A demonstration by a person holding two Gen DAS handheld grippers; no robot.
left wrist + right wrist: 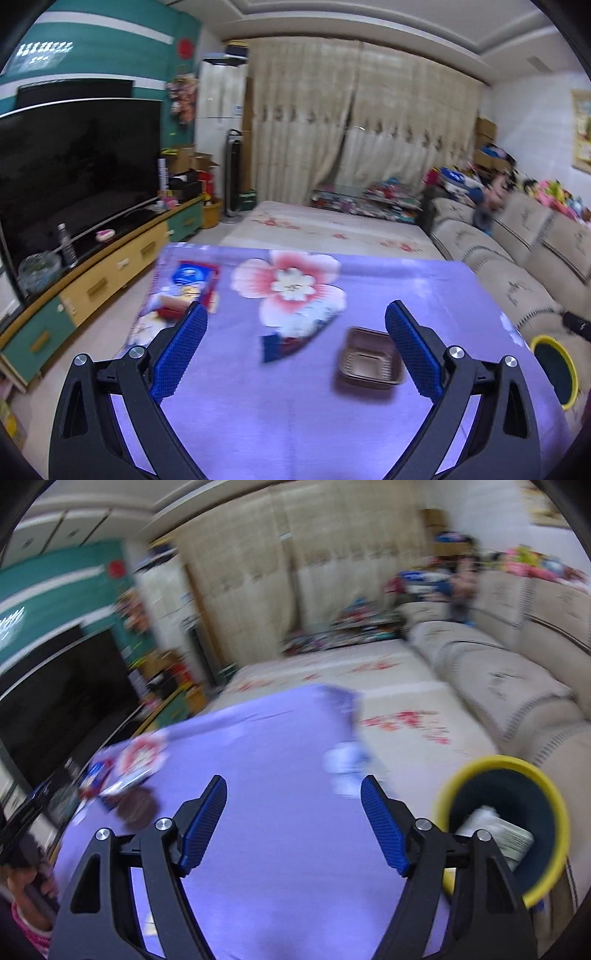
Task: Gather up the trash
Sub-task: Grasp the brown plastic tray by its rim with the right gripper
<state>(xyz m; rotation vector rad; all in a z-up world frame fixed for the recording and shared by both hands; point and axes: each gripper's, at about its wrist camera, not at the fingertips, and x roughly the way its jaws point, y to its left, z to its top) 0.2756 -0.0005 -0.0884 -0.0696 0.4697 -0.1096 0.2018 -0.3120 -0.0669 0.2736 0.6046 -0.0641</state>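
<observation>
Both grippers empty over the purple cloth, trash left to fetch.

Left gripper (pixel 293 349) spread wide, nothing between its ribbed blue pads (pixel 181 350); right gripper (pixel 293 821) likewise apart and bare. On the table (pixel 295 424) under a smooth lilac tablecloth with a pink flower print: a small brown tray (pixel 369 363), shallow, square and ribbed like thin moulded plastic, just ahead of the left tool's right finger; a flat dark-blue scrap (pixel 277 347) beside it; a glossy blue-and-red packet (pixel 192 284) near the far left corner. Round bin (pixel 502 827) with yellow rim and dark inside just off the table's right edge, pale crumpled wrapper already in it. Probably best to take the tray next – straddle two opposite walls, squeeze gently since thin plastic buckles, then lift clear before swinging toward the bin. Flat scrap likely harder – pinch an edge.
</observation>
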